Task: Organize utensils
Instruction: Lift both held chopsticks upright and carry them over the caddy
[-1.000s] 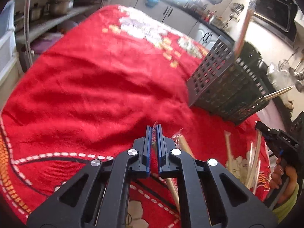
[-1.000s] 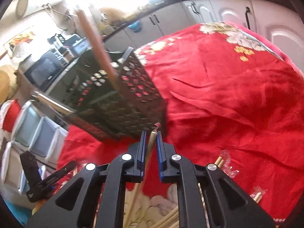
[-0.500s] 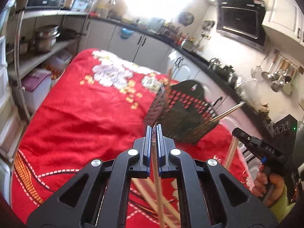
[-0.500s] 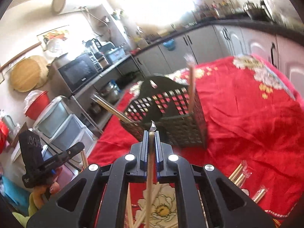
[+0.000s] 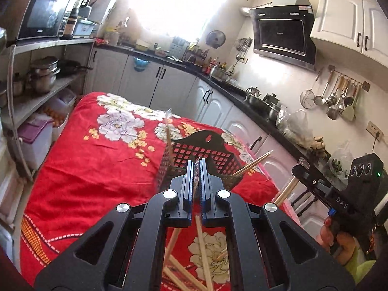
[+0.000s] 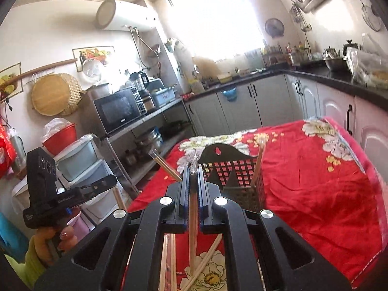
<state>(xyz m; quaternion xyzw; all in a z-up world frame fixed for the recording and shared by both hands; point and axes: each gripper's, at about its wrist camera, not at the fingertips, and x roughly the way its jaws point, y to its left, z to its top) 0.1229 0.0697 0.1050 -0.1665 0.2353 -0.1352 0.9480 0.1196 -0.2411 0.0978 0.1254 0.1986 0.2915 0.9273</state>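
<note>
Both tools, left tool (image 5: 197, 167) and right tool (image 6: 193, 173), pinch wrapped chopsticks; the basket (image 5: 206, 155) at twelve o'clock is narrow, so a tilted stick could snag its rim.

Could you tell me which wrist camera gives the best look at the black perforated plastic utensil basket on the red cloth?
The right wrist view: the black perforated plastic utensil basket shows its arched back and one side wall beyond the fingers. In the left wrist view, the left gripper hides its middle.

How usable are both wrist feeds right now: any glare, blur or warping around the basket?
Left wrist view: the window is blown out white, cabinets bow with fisheye, but the black basket is sharp. Right wrist view: window glare washes the far counter; basket and held chopsticks are clear.
</note>
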